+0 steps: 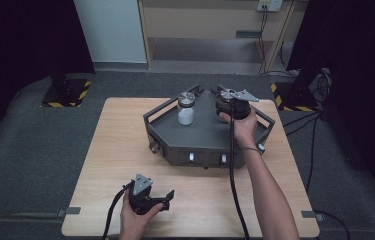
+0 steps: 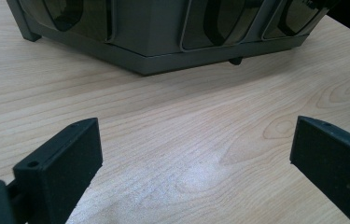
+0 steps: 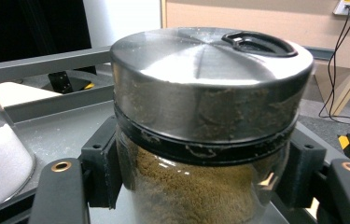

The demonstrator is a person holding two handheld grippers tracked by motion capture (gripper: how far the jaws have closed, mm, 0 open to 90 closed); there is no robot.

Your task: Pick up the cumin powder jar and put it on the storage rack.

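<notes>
Left gripper (image 1: 161, 200) rests low over the bare table (image 1: 105, 165) near the front edge, jaws spread wide, nothing between them. Farther off, right gripper (image 3: 196, 186) clamps the brown-powder jar (image 3: 205, 140) over the grey tray (image 1: 207, 135), beside the white-powder jar (image 1: 186, 109).

A: Support surface?
B: Light wooden table (image 1: 115, 150), pale grain, on grey carpeted floor (image 1: 20, 165).

A: Items lying directly on it?
B: One dark grey angular rack (image 1: 202, 145) with a railed top, toward the far right; the left gripper (image 1: 147, 197), held in a hand, near the front edge.
</notes>
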